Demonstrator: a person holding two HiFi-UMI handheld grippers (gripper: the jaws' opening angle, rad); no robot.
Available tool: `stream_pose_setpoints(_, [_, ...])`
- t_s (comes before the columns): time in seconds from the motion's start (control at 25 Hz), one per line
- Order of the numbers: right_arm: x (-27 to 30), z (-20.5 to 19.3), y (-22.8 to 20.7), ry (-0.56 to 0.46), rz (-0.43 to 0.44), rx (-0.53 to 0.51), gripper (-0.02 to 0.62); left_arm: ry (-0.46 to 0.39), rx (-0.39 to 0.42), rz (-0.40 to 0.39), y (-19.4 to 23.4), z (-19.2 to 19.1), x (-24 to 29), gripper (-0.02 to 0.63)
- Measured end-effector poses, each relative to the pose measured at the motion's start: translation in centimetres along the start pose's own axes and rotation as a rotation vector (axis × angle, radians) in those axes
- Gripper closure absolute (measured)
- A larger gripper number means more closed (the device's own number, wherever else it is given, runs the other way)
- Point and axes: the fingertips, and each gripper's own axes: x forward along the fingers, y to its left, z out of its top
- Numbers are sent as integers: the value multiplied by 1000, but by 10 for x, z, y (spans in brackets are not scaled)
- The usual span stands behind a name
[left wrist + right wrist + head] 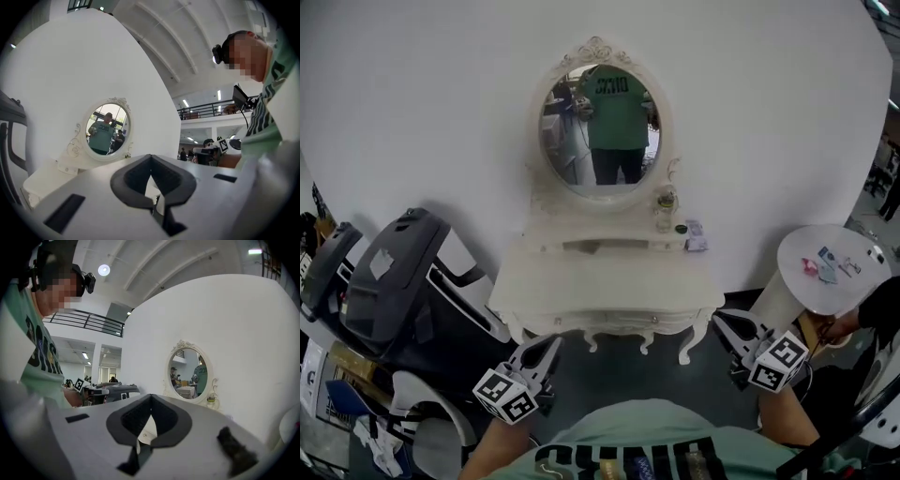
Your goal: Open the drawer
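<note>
While the vanity [609, 281] is standing at twelve o'clock, its drawer [609, 321] is sitting shut below the mirror [602, 127]; the left gripper [551, 345] at seven and the right gripper [722, 322] at five are hovering short of it, jaws together, empty.

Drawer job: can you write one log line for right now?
left tool: shut, empty | right tool: shut, empty | dressing table: both tools short of it | drawer: looks closed

The dressing table [581, 286] looks like white painted wood, smooth and matt, and its oval mirror [602, 127] is glossy glass.
</note>
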Motion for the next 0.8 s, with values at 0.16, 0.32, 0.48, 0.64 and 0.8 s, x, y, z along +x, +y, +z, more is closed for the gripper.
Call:
stream_pose_setpoints(0.16, [37,24,-9,-40,-93,8,584,-8,28,-71,57,33,16,597])
stream_pose_setpoints(0.32, [84,25,-3,-51,-128,13,584,-22,40,-115,109,49,22,597])
stream_pose_setpoints(0.48, [123,21,5,-32,-126,3,584,-10,26,-122,144,47,18,597])
stream_pose_setpoints(0.64, [153,28,0,-20,-104,-5,584,-21,17,-89,170,56,13,597])
stream_pose_setpoints(0.8, [181,32,-8,-33,-67,2,584,-30,22,-37,191,60,4,597])
